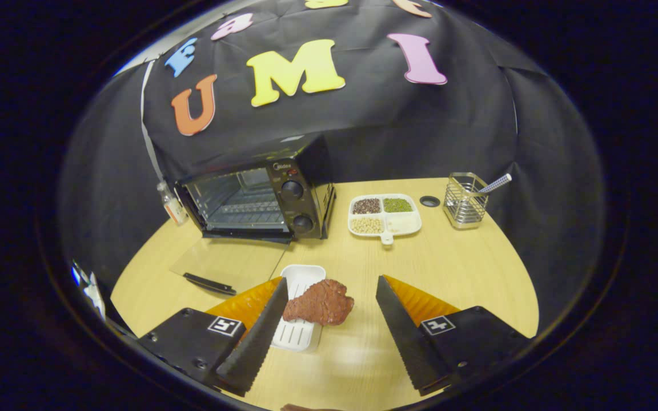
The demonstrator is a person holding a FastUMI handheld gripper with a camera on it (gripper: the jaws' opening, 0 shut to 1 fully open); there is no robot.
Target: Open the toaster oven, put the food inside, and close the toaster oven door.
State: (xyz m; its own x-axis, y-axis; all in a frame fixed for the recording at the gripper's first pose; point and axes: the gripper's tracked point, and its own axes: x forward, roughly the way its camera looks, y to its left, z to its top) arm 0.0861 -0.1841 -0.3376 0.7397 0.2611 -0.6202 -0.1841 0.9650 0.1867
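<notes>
— Two fingers of the hand-held gripper stand spread wide, gripping nothing; their rear ends are cut off low in the view. What is hard to read?

— Part of the white tray hides behind the left finger, and the steak covers its middle. The steak lies between the fingers, nearer the left one, overhanging the tray's right edge onto the worktop.

— And the toaster oven?

— Beyond the fingers, at the back left, its glass door dropped flat onto the worktop, handle toward the gripper. Inside, the wire rack shows dimly. A small bottle stands half hidden at the oven's left side.

— Room to move?

— Bare worktop lies open between the steak and the right finger, and onward to the oven's mouth. Well off to the right sit a divided dish of beans and a wire holder by the worktop's far edge.
</notes>
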